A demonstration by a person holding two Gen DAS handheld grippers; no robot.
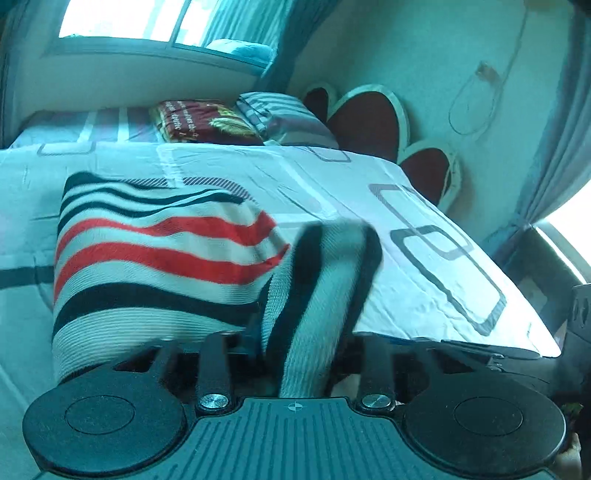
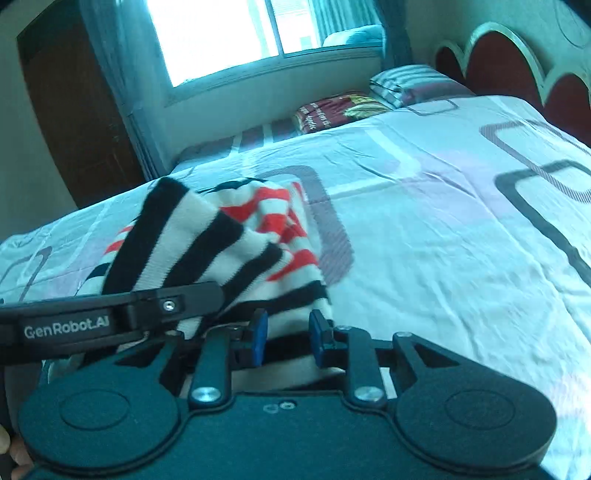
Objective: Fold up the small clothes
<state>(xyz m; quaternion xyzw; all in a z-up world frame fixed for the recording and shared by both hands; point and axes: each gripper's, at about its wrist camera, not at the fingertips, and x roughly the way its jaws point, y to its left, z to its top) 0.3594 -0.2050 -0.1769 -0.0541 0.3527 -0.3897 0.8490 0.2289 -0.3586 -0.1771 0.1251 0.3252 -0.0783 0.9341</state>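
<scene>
A small knitted garment with black, red and white stripes (image 1: 155, 258) lies on the bed. One striped part of it (image 1: 317, 295) runs down between my left gripper's fingers, which are hidden under the cloth; the left gripper (image 1: 295, 354) looks shut on it. In the right wrist view the same garment (image 2: 229, 243) is lifted and bunched. My right gripper (image 2: 284, 338) has its blue pads (image 2: 258, 336) apart with striped cloth lying between them. The left gripper's finger (image 2: 110, 314) shows at the left, over the cloth.
The bed sheet (image 2: 443, 240) is white with grey rounded rectangles. Pillows (image 1: 280, 114) and a folded maroon blanket (image 1: 199, 122) lie at the bed's head by the red headboard (image 1: 365, 122). A window (image 2: 221, 33) and a wooden door (image 2: 74, 110) stand behind.
</scene>
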